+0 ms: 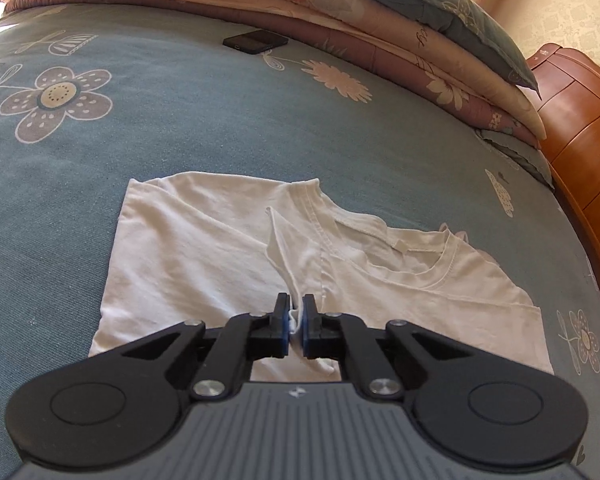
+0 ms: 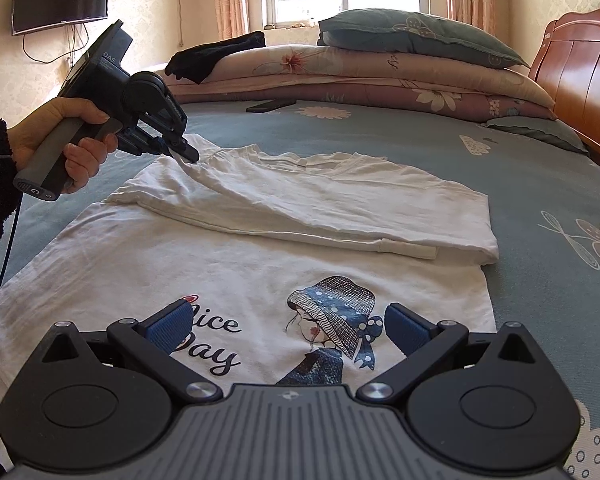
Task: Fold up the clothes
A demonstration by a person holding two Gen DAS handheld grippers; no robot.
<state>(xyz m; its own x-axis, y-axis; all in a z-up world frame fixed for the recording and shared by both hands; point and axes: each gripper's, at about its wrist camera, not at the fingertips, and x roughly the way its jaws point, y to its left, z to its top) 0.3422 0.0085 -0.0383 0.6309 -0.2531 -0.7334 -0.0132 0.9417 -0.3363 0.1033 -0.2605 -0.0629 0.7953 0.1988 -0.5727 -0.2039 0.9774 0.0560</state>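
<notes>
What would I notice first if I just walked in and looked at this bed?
Probably the white cotton T-shirt spread on the blue flowered bedsheet, with its printed girl in a dotted hat near the open right tool. Next, the black left tool, pinching the shirt's folded top part at the left.

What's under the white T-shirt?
The white T-shirt lies on the blue flowered bedsheet, which shows all around it. Its top part is folded over itself. Whatever lies beneath the cloth is covered.

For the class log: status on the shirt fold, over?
Left hand-held gripper shut on shirt fabric. Right hand-held gripper open above print. Phone lies clear.
</notes>
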